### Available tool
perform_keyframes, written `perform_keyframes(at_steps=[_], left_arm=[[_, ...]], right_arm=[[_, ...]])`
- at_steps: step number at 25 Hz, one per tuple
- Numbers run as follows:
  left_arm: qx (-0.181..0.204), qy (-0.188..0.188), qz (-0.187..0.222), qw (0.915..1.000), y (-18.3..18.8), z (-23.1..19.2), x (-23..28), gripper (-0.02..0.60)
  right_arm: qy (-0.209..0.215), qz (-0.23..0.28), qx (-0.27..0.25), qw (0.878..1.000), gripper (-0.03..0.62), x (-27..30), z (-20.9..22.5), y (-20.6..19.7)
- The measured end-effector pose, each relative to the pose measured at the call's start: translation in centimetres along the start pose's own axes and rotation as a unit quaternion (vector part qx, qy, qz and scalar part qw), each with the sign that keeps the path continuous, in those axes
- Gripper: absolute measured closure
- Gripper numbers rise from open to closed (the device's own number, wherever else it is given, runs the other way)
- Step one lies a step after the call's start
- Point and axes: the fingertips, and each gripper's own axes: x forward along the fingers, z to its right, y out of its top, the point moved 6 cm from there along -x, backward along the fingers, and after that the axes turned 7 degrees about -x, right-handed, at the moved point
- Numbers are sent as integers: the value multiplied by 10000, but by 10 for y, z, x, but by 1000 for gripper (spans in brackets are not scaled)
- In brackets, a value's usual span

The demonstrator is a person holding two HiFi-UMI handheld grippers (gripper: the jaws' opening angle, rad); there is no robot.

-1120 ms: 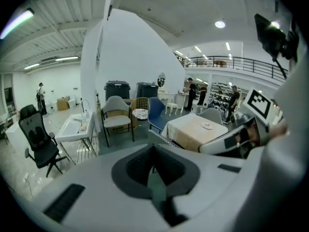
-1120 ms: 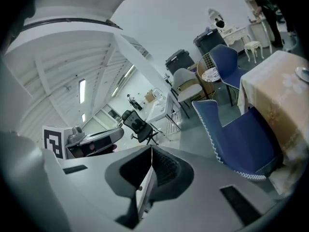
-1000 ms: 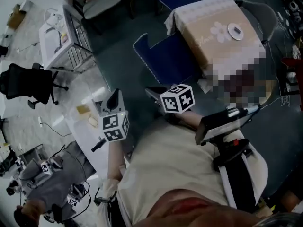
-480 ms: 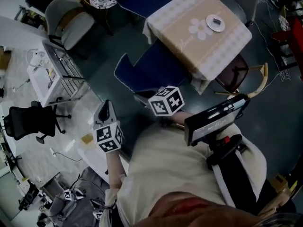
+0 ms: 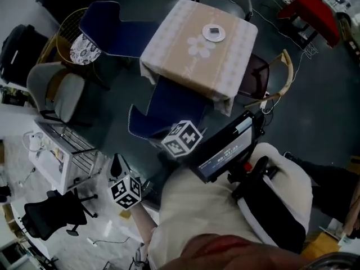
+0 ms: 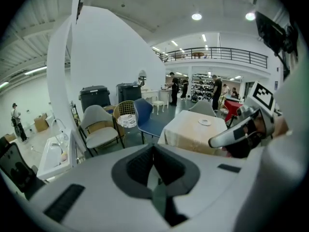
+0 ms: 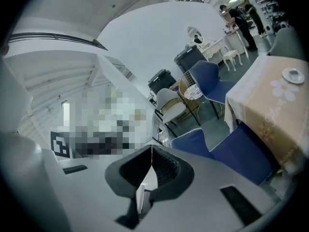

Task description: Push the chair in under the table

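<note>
Left gripper (image 6: 153,150) is held with its jaws closed on nothing, well apart from the furniture. Ahead of it, the blue chair (image 5: 169,103) is seen with its seat front at the cloth edge of the table (image 5: 174,55) and its back standing clear. The right gripper (image 7: 151,151) is likewise closed and empty, near the chair back, and no contact is shown. The push is judged not yet begun, so the whole travel remains.
</note>
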Motion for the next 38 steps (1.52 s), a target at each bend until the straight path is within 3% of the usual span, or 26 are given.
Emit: perform_keyframes(at_steps=[9,17,24,29,34,38], left_arm=[[210,-744,161,9969,17,-80,22,574],[-26,-871,292,9958,29,-101,19,574],[-347,-819,387,9953,19,-146,22,574],[-719,-494,223,9959,10,-179,33,574],[-567,-480,80,9972,28,-193,55,574],[-342,-607,-158,9974,50,-194,85,574]], right_arm=[[-775,220,83,9967,582,52,-36,13],[-914,267,73,9954,582,67,-49,30],[-688,84,-176,9974,582,125,-70,45],[-596,-119,186,9980,582,151,-62,46],[-240,19,803,9965,582,178,-49,72],[-73,-99,881,9960,582,202,-34,96]])
